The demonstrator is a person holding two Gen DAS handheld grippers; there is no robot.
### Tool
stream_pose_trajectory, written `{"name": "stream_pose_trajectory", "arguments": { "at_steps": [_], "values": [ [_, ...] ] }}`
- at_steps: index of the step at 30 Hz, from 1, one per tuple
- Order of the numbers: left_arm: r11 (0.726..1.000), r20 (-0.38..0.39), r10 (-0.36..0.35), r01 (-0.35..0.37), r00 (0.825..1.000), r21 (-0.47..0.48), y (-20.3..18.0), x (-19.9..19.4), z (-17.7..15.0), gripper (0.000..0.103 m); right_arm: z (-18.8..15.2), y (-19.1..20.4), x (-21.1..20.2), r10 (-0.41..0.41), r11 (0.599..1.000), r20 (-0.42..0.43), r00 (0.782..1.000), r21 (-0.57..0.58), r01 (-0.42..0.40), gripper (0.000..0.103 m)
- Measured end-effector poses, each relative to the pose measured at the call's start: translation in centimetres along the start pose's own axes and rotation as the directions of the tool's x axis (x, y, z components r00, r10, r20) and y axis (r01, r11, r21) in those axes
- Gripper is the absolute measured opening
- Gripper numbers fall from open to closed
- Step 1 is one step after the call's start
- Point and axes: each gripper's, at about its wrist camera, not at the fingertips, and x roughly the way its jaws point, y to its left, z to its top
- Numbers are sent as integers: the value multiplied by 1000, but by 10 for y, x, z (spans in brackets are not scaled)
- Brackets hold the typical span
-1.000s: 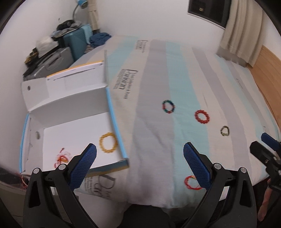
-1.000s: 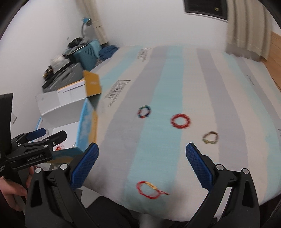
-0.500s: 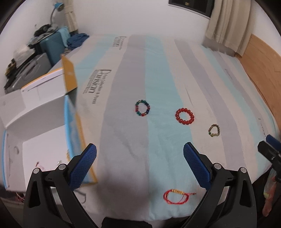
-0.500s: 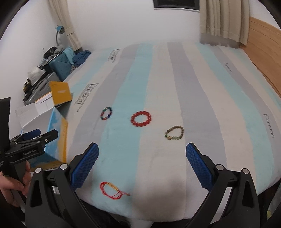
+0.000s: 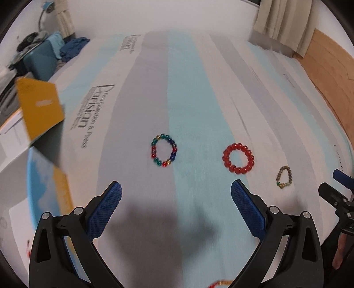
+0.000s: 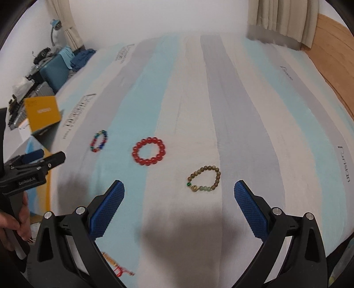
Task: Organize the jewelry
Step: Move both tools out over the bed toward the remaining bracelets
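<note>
1. Four bracelets lie loose on the striped bed (image 6: pixel 243 110): a multicoloured bracelet (image 5: pixel 164 150), a red bracelet (image 5: pixel 238 158), a brown bracelet (image 6: pixel 204 178) with green beads, and a red cord bracelet (image 6: pixel 117 267) at the near edge
2. None is held. The brown bracelet lies just ahead of the right gripper (image 6: pixel 179 208), between its fingers' line of sight; the multicoloured one lies ahead of the left gripper (image 5: pixel 176 210)
3. Both grippers have their blue fingers spread wide, released and empty, hovering above the bed
4. At the left, off the bed's edge, sits an open box (image 5: pixel 39 110) with a yellow flap; its inside is mostly out of view here
5. A second ago the left camera looked into the box, where a yellow bracelet and a red one already lay. It has since swung right and closer to the bed, and the right gripper has advanced over the brown bracelet
6. Judged from this, a drop-off is finished and the next pickup is beginning; four pieces appear left to move
7. Beyond are a curtain (image 6: pixel 278 20), a wood panel (image 6: pixel 331 51) and clutter by the wall
</note>
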Motion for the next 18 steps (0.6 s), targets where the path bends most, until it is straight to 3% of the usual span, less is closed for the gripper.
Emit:
{"name": "stream_pose_trajectory", "arguments": {
  "at_steps": [18],
  "values": [
    [999, -97, 42, -39, 994, 38, 10, 137, 37, 97, 1, -32, 120, -60, 998, -147, 987, 21, 64, 95]
  ]
}}
